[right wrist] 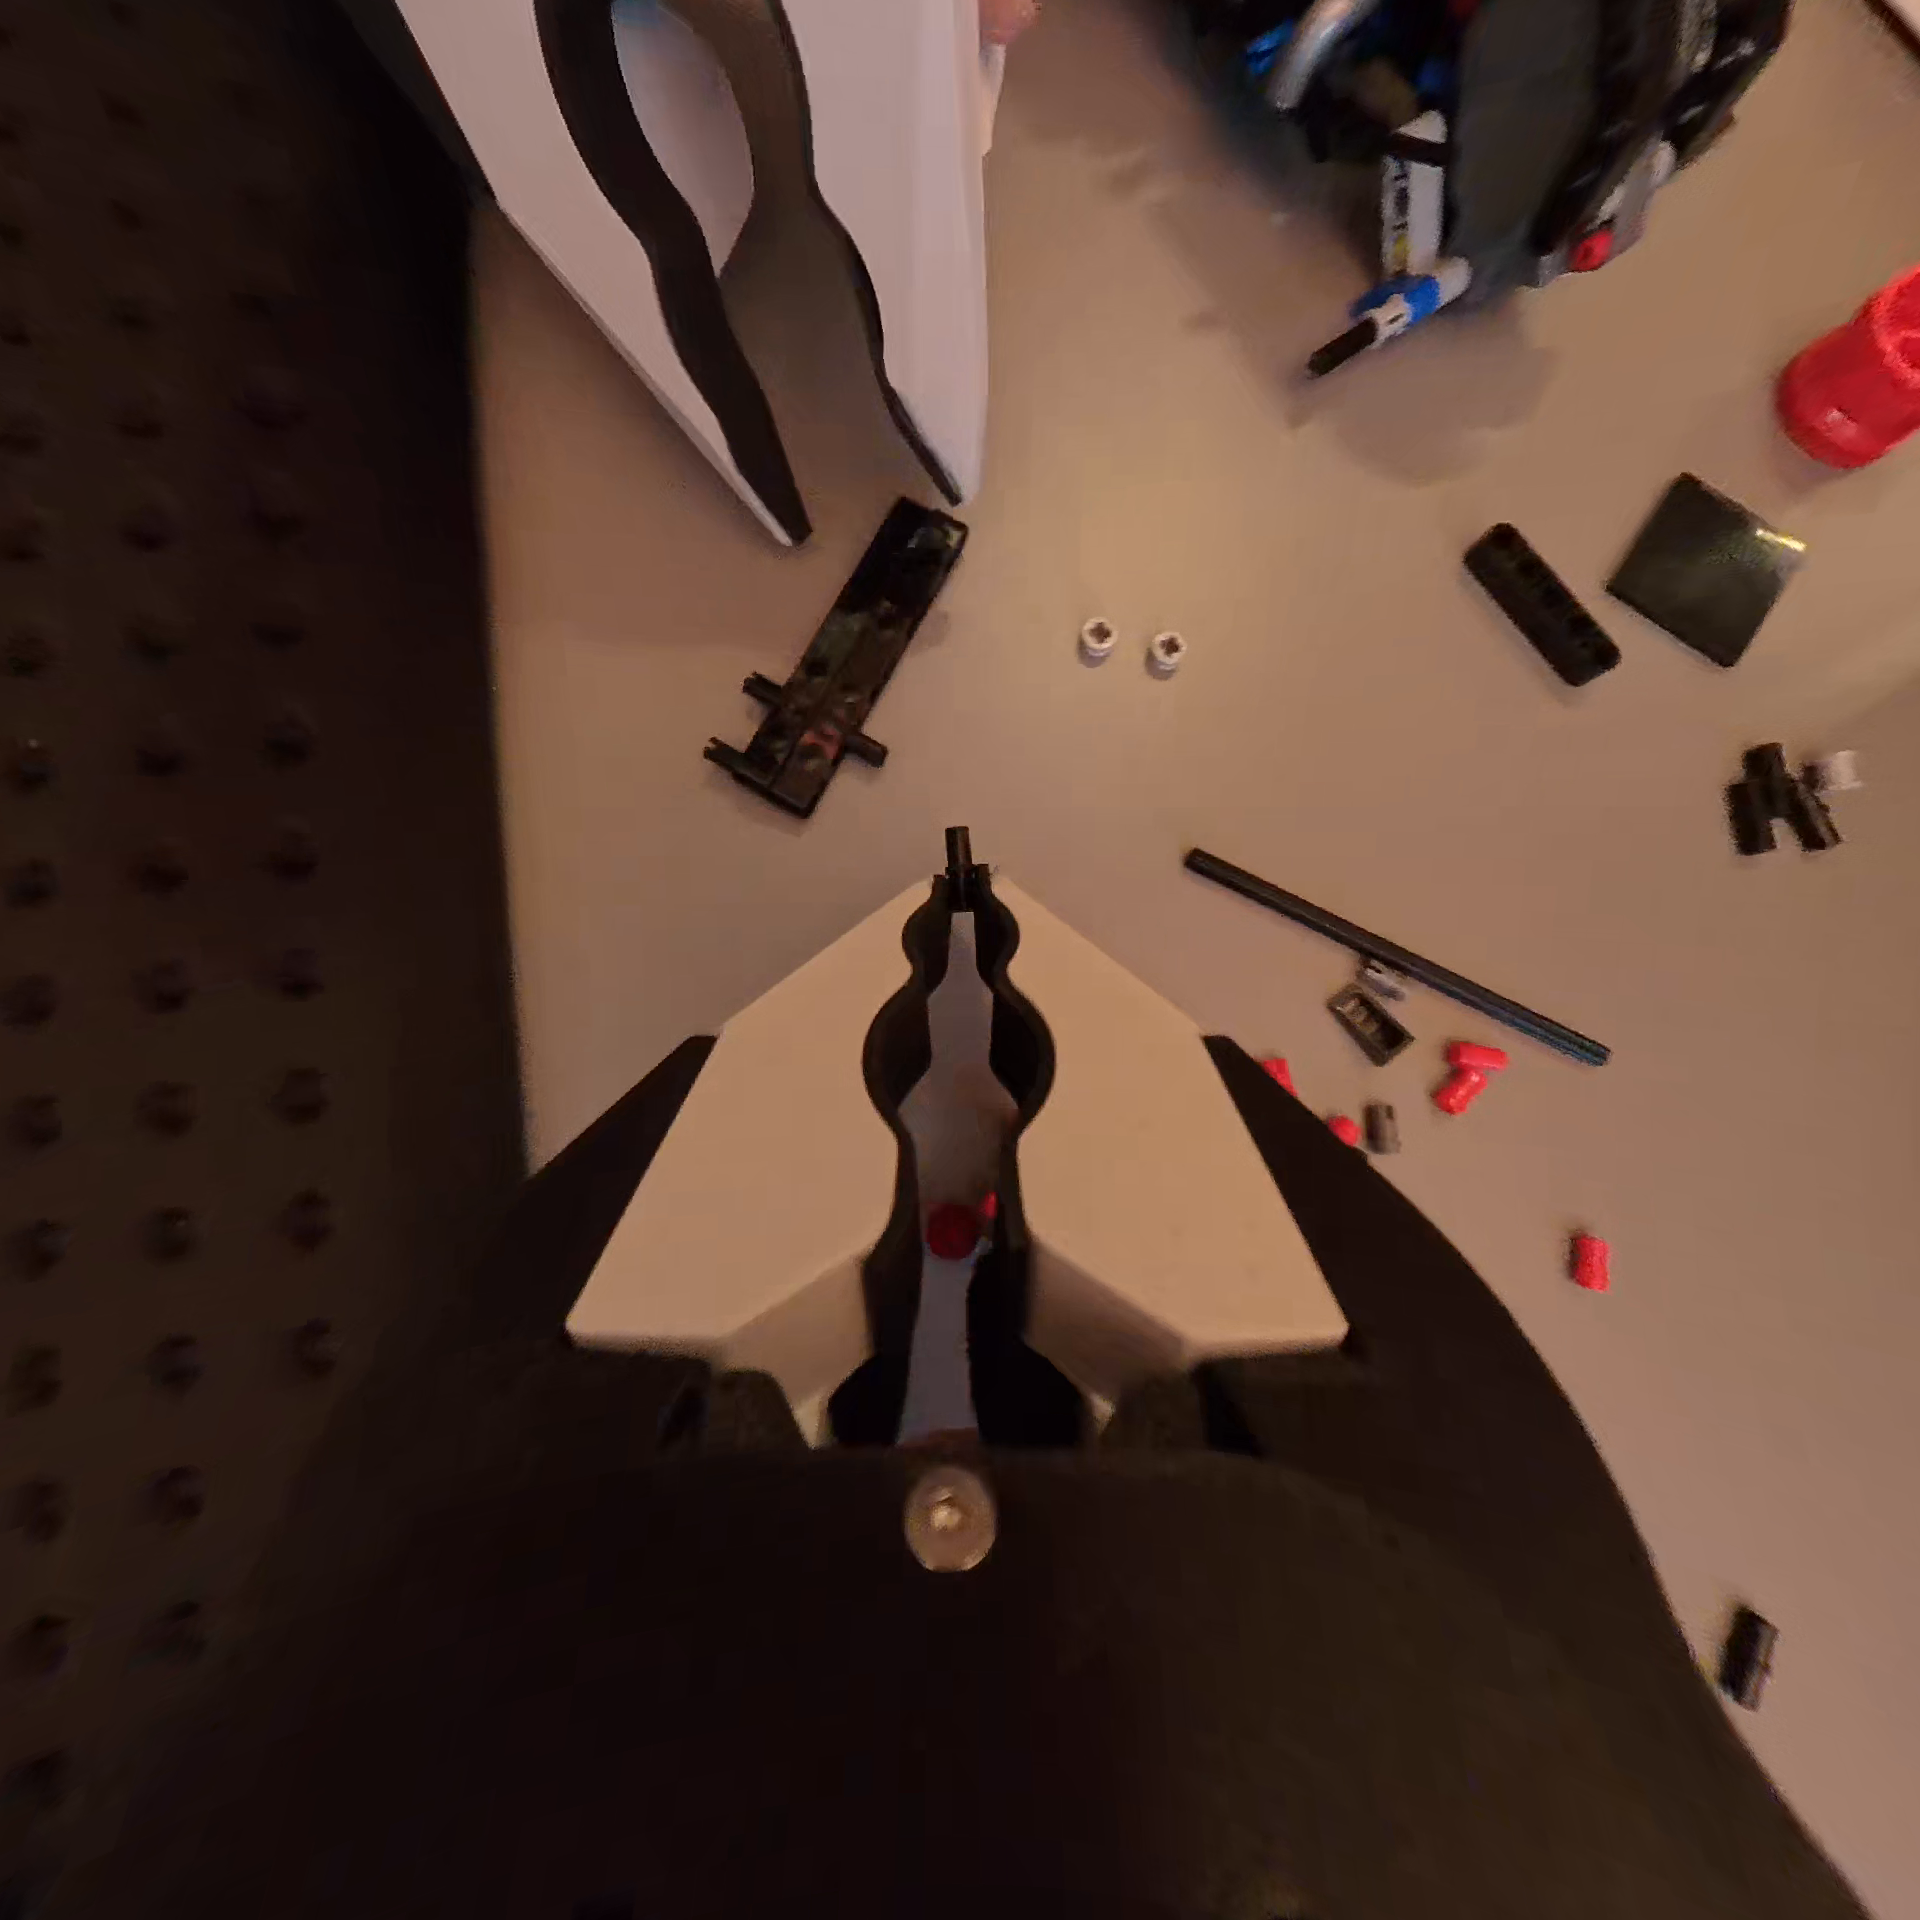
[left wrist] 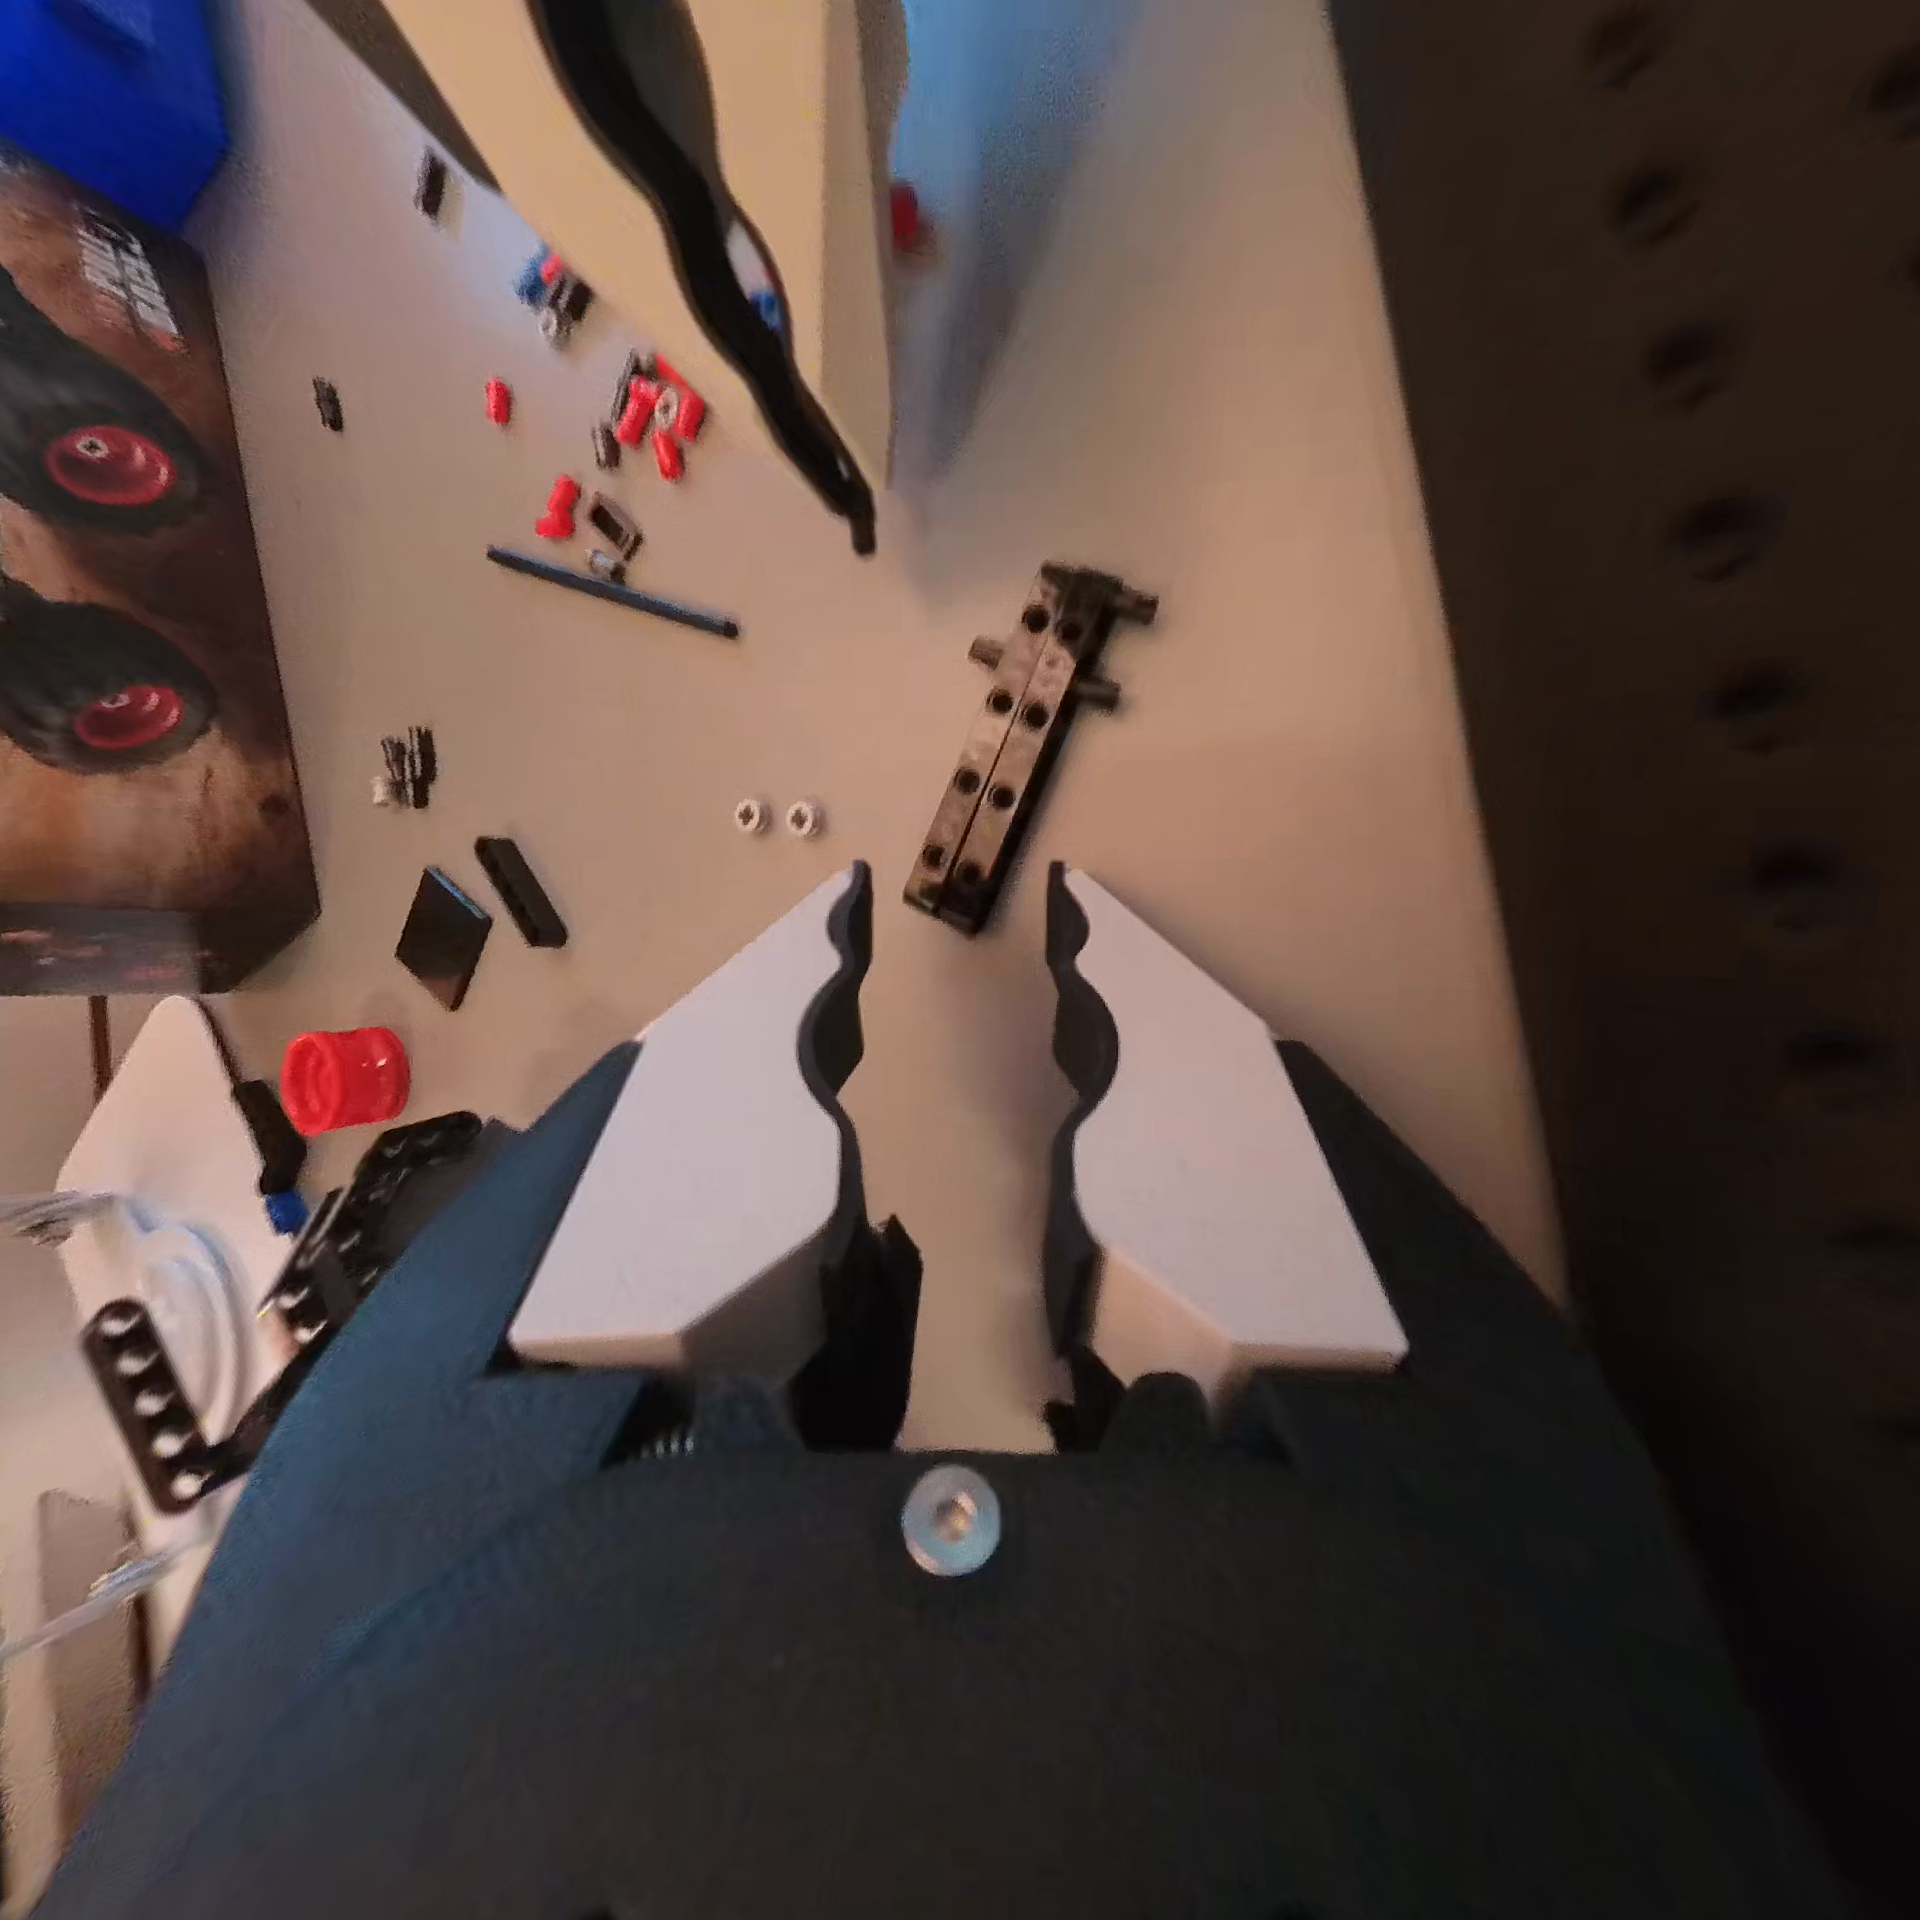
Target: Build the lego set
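A black beam assembly (left wrist: 1013, 743) of two holed beams with pins lies on the beige table; it also shows in the right wrist view (right wrist: 847, 665). My left gripper (left wrist: 956, 883) is open and empty, its tips just short of the assembly's near end. My right gripper (right wrist: 961, 883) is shut on a small black pin (right wrist: 957, 852) that sticks out past the tips, a little short of the assembly's pinned end. The right gripper also shows in the left wrist view (left wrist: 862, 535), and the left gripper in the right wrist view (right wrist: 873, 520).
Two small grey bushes (left wrist: 777, 818) lie left of the assembly. A long black axle (left wrist: 613, 592), red and black small parts (left wrist: 649, 416), a red cylinder (left wrist: 348, 1075), black flat pieces (left wrist: 442, 935) and the set's box (left wrist: 125, 623) lie around. A dark studded mat (right wrist: 208, 831) borders the table. The left gripper's tips are roughly 8 cm from the right gripper's.
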### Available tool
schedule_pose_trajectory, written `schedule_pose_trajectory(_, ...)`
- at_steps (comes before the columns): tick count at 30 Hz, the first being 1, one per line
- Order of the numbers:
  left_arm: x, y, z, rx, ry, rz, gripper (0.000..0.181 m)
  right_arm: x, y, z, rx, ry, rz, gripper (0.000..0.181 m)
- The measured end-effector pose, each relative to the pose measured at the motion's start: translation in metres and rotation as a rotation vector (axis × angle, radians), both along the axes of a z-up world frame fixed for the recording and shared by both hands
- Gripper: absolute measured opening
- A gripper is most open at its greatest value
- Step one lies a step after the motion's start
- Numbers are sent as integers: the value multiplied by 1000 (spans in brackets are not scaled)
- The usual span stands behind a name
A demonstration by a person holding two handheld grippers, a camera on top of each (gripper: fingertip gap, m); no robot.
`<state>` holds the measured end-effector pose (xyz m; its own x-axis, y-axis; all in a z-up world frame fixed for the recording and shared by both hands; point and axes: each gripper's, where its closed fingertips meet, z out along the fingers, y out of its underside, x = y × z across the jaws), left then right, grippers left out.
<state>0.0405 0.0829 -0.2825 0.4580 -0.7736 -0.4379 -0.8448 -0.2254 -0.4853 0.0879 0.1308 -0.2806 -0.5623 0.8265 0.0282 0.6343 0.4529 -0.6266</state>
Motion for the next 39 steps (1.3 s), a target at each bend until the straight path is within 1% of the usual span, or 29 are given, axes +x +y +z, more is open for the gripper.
schedule_pose_trajectory(2, 13, -5, 5, -21, -73, -18, 32, 2, -7, -2, -8, -9, 24, 2)
schedule_pose_trajectory(3, 17, -5, 5, -23, -78, -20, 31, 3, -9, -5, -4, -17, 33, 2)
schedule_pose_trajectory(8, 23, -8, -7, -54, -54, -51, 22, 6, -22, -13, -3, -40, 98, 2)
schedule_pose_trajectory(12, 25, -4, -7, -33, -51, -50, 19, 6, -33, -14, -6, -37, 139, 2)
schedule_pose_trajectory(16, 32, -8, -1, -64, -147, -42, 31, 6, -41, -14, -8, -29, 159, 2)
schedule_pose_trajectory(19, 38, -11, 3, -85, -194, -31, 30, 5, -43, -14, -9, -25, 162, 2)
schedule_pose_trajectory(20, 38, -11, 2, -87, -186, -23, 31, 6, -44, -14, -9, -24, 165, 2)
schedule_pose_trajectory(23, 39, -12, -7, -81, -148, -10, 20, 7, -47, -14, 3, -18, 179, 2)
schedule_pose_trajectory(25, 38, -10, -8, -48, -139, -10, 16, 8, -48, -14, 13, -13, 185, 2)
schedule_pose_trajectory(33, 39, -11, -9, -13, -177, -7, 16, 11, -51, -14, 67, 16, 202, 1)
schedule_pose_trajectory(39, 39, -11, -9, -14, -188, -12, 15, 11, -52, -14, 114, 38, 303, 1)
